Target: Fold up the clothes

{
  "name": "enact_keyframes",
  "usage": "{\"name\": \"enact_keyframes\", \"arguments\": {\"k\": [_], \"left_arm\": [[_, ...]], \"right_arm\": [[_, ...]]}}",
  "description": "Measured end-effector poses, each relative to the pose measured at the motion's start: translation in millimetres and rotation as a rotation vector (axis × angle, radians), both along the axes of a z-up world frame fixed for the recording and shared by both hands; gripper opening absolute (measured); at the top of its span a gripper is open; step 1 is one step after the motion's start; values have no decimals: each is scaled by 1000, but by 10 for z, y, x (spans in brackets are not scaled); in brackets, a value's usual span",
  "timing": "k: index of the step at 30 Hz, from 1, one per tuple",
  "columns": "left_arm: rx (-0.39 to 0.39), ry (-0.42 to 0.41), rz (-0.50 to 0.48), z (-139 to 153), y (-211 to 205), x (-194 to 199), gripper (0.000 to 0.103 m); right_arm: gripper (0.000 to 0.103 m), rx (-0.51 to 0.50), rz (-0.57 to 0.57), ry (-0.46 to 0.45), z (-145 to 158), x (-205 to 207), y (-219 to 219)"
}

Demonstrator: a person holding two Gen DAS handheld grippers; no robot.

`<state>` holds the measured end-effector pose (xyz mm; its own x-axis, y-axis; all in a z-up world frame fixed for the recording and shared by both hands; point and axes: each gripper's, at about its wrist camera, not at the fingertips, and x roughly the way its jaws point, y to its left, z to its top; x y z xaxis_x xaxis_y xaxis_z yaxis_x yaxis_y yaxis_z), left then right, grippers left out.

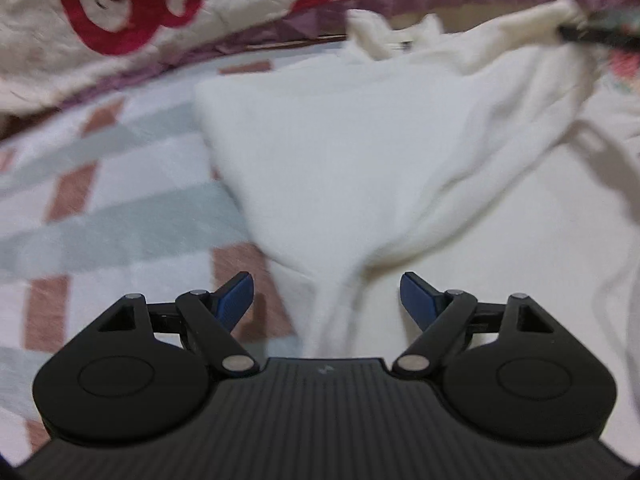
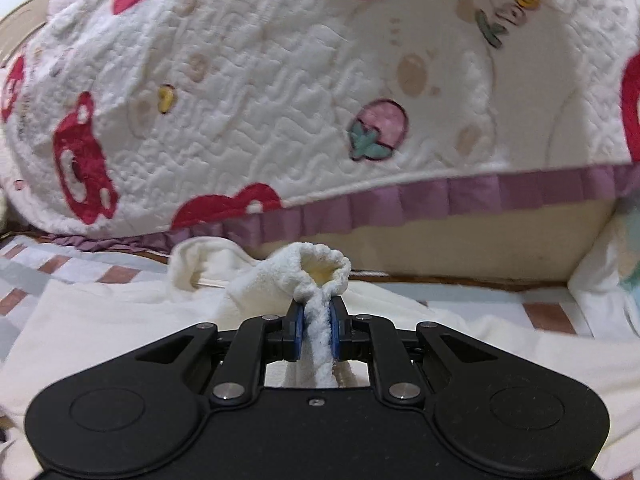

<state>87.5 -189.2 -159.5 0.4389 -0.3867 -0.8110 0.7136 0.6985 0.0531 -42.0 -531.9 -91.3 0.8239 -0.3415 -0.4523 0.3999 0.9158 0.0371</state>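
- Right wrist view: right gripper [image 2: 317, 330] clenched on a bunched fold of the white garment [image 2: 120, 320]; the cuff-like end [image 2: 320, 266] puffs out just past the blue pads [image 2: 297, 330].
- Left wrist view: left gripper [image 1: 326, 300] released, jaws wide; a narrow gather of garment [image 1: 340, 160] runs between the fingers [image 1: 236, 294], touching neither.
- Garment lies spread on the checked bed sheet [image 1: 100, 220], its far end near the quilt [image 2: 280, 100] with the purple frill at the bed's far edge.
- Risk: the grip is on a thick, fluffy wad, so a hard pull may slip it free.
- Risk: with one end unheld, lifting likely drags the whole garment, skewing the fold.
- Risk: the carried end could snag on the quilt's frill.
- Left view is blurred, so the garment's edges are uncertain.
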Motion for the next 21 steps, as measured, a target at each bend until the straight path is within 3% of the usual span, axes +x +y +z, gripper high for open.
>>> {"name": "enact_keyframes", "arguments": {"k": [3, 4, 5, 6, 10, 12, 14, 17, 21], "left_arm": [[17, -44, 51, -53, 20, 73, 73], [19, -56, 64, -67, 40, 96, 65], [18, -47, 54, -35, 79, 95, 34], [17, -39, 44, -3, 119, 93, 13], [10, -12, 103, 31, 308, 127, 13], [18, -7, 108, 9, 324, 152, 14], [38, -20, 93, 0, 289, 165, 16], [17, 14, 109, 0, 315, 204, 17], [19, 20, 123, -10, 327, 233, 29]], "right_arm": [[15, 63, 19, -41, 108, -52, -43], [15, 92, 21, -59, 142, -56, -55], [15, 116, 17, -77, 182, -80, -63], [15, 139, 13, -96, 223, -107, -71], [15, -11, 15, 1, 211, -215, 115], [14, -53, 34, 105, 3, -250, 167], [14, -20, 31, 152, -206, -278, 120], [14, 84, -4, 148, -394, -344, -29], [15, 133, 8, 150, -460, -359, -146]]}}
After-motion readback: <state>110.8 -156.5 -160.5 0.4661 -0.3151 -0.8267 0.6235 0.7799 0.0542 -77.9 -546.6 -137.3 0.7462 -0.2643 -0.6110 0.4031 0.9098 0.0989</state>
